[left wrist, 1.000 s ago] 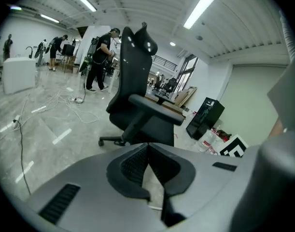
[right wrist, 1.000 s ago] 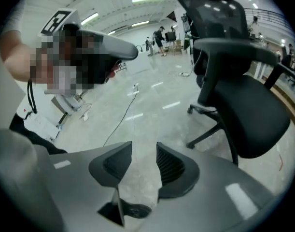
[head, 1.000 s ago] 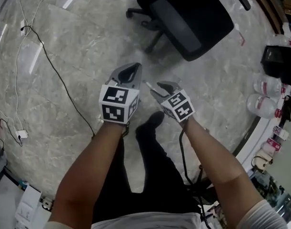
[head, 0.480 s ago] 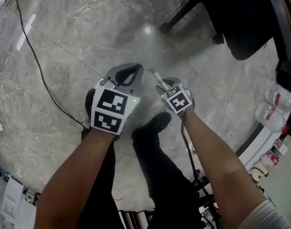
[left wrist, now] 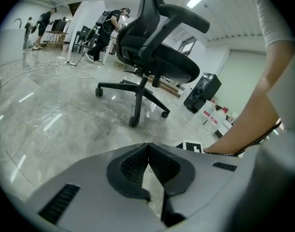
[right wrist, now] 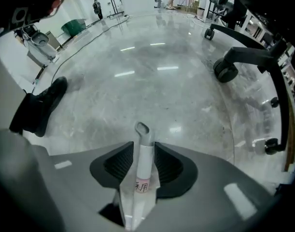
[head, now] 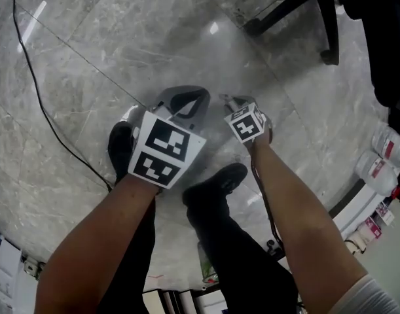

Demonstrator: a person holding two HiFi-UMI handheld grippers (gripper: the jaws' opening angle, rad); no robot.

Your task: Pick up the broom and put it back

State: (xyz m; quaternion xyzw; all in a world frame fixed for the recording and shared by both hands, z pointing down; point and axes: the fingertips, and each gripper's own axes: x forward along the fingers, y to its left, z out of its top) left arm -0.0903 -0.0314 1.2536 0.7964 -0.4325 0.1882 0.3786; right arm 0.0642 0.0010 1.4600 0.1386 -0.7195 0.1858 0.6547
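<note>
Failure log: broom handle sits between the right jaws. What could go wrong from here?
1. The right gripper is closing its jaws on the broom handle near its end; it could slip.
2. Its tip points at the floor and might jab it.
3. The chair base stands close; a swing could clip it.

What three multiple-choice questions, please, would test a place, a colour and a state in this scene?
1. The broom handle is: A flat on the floor; B between the jaws of the right claw; C against a wall.
2. The office chair is: A white; B red; C black.
3. The left claw is: A shut and empty; B wide open; C shut on a cable.
Answers: 1 B, the right gripper view shows it between the closing jaws; 2 C, its seat and legs are black; 3 A, its tips meet with nothing between them.
</note>
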